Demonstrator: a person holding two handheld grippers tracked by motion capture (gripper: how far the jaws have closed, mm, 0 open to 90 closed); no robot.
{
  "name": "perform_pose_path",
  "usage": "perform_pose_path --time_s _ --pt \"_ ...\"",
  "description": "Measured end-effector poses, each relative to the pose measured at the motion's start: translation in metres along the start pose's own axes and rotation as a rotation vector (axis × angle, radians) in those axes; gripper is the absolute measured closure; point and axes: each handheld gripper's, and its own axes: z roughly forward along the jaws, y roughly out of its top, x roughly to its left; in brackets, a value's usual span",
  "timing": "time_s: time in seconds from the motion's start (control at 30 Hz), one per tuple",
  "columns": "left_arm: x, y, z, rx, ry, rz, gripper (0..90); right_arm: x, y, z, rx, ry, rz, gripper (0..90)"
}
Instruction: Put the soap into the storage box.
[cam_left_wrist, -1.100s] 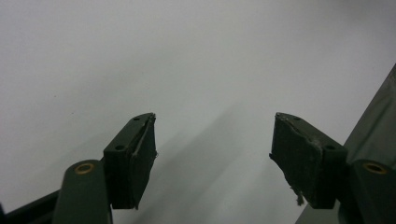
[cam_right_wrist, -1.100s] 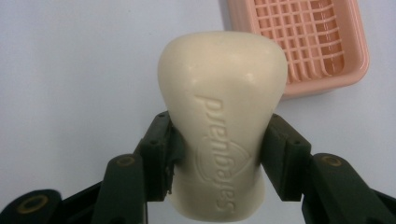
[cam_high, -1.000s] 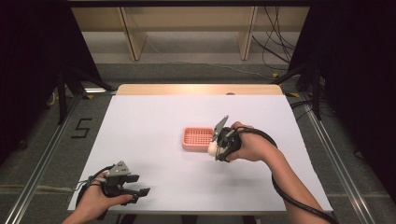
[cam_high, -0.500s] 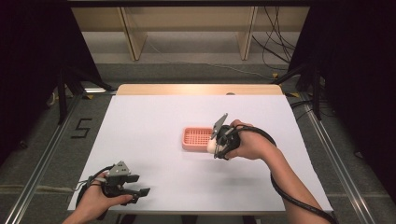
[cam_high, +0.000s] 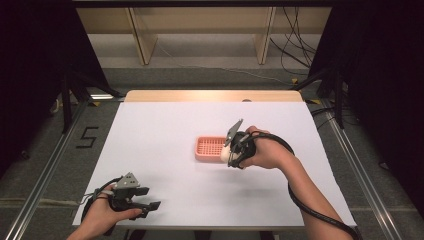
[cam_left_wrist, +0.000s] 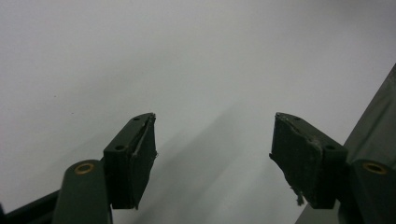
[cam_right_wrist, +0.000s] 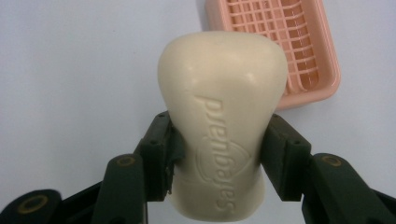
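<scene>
The right hand-held gripper (cam_right_wrist: 215, 144) clamps a cream soap bar (cam_right_wrist: 222, 116) above the pink soap dish (cam_right_wrist: 299, 51); the left hand-held gripper (cam_left_wrist: 212, 154) stands wide over the worktop (cam_high: 165, 135).

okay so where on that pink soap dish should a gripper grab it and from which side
Probably one long rim of the pink soap dish, from above, one jaw outside the wall and one inside on the grid. It lies flat and shallow on the white table, and the bar of soap in the right gripper hangs by one end.

White table (cam_high: 165, 135), pink soap dish (cam_high: 210, 148)
</scene>
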Motion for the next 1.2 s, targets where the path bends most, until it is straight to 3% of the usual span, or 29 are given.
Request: perform_pose_path --time_s 0.1,0.2,0.23,0.33,0.37,0.43,0.6,0.67,0.7,0.87,1.0,1.03,1.07,1.1,1.13,1.17,1.2 --pt "0.000 0.000 0.000 0.000 0.002 0.000 30.4 0.000 0.000 -0.001 0.002 -0.009 0.027 50.7" --pt "0.000 0.000 0.000 0.000 0.002 0.000 30.3 -0.001 0.001 -0.001 -0.011 -0.006 0.014 50.7" --pt "0.000 0.000 0.000 0.000 0.002 0.000 30.4 0.000 0.001 -0.002 0.003 -0.012 0.036 50.7" --pt "0.000 0.000 0.000 0.000 0.000 0.001 30.4 -0.002 0.001 -0.002 0.002 -0.018 0.032 50.7" --pt "0.000 0.000 0.000 0.006 -0.005 0.006 30.4 -0.005 0.002 -0.001 -0.018 -0.010 -0.007 50.7" --pt "0.000 0.000 0.001 0.001 0.003 -0.015 30.3 -0.004 0.001 -0.002 -0.008 -0.010 0.033 50.7" --pt "0.000 0.000 0.001 0.002 0.001 -0.013 30.3 -0.006 0.002 -0.002 -0.017 -0.017 0.038 50.7" --pt "0.000 0.000 0.001 0.001 0.001 -0.014 30.4 -0.009 0.002 -0.001 -0.023 -0.016 0.004 50.6" --pt "-0.001 0.000 0.001 -0.001 -0.001 -0.016 30.3 -0.008 0.002 -0.001 -0.028 -0.026 0.025 50.7" --pt "0.000 0.000 0.001 0.003 0.003 -0.013 30.3 -0.010 0.002 0.000 -0.023 -0.025 0.042 50.7" --pt "0.000 0.000 0.001 -0.001 -0.004 -0.006 30.3 -0.014 0.004 0.002 -0.027 -0.019 0.005 50.7" --pt "0.000 0.000 0.001 -0.004 -0.006 -0.009 30.3 -0.014 0.004 0.002 -0.027 -0.022 0.007 50.7" --pt "0.000 0.000 0.001 -0.003 -0.006 -0.009 30.3 -0.013 0.004 0.002 -0.024 -0.028 0.038 50.7" --pt "0.000 0.000 0.001 0.003 -0.005 -0.008 30.3 -0.015 0.005 0.003 -0.033 -0.024 0.022 50.7" --pt "-0.001 0.000 0.001 0.002 -0.006 -0.018 30.3 -0.014 0.005 0.002 -0.035 -0.036 0.045 50.6" --pt "0.000 0.000 0.001 0.011 -0.003 -0.013 30.3 -0.015 0.006 0.003 -0.042 -0.035 0.026 50.6" --pt "0.000 0.000 0.001 0.002 0.001 -0.014 30.3 -0.015 0.006 0.002 -0.037 -0.035 0.039 50.7"
